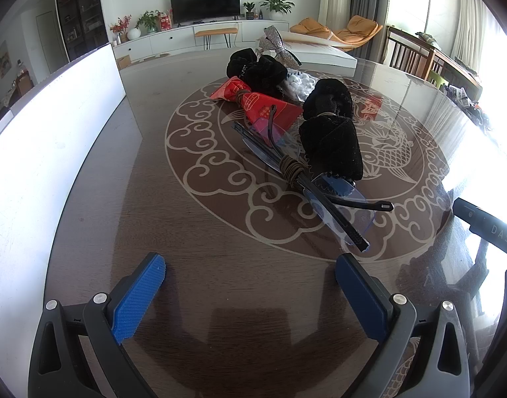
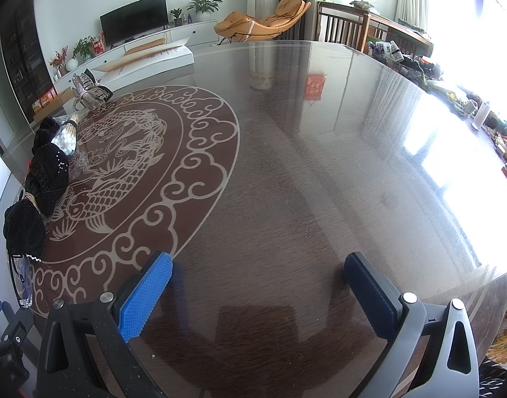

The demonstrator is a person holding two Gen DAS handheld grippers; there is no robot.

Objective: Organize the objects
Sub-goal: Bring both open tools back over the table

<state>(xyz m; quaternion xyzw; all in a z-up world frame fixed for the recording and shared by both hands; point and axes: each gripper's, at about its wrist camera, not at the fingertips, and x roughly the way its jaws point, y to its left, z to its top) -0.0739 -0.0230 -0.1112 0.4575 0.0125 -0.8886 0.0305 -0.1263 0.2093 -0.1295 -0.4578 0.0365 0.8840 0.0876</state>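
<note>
A heap of objects lies mid-table in the left wrist view: clear glasses with black arms (image 1: 333, 199), tied with brown cord, a black velvet bundle (image 1: 331, 136), a red packet (image 1: 260, 104), a second black bundle (image 1: 256, 71) and a silver bow (image 1: 275, 44). My left gripper (image 1: 250, 295) stands open a short way in front of the glasses, nothing between its blue pads. My right gripper (image 2: 258, 293) is open over bare table; the black bundle (image 2: 38, 195), the glasses (image 2: 21, 282) and the silver bow (image 2: 87, 94) lie far to its left.
A tall white box (image 1: 54, 139) stands along the table's left side. A flat white box (image 1: 323, 51) lies at the far edge. The glass-topped round table (image 2: 319, 165) has a carp pattern. A wooden chair (image 2: 343, 23) and cluttered side table stand at right.
</note>
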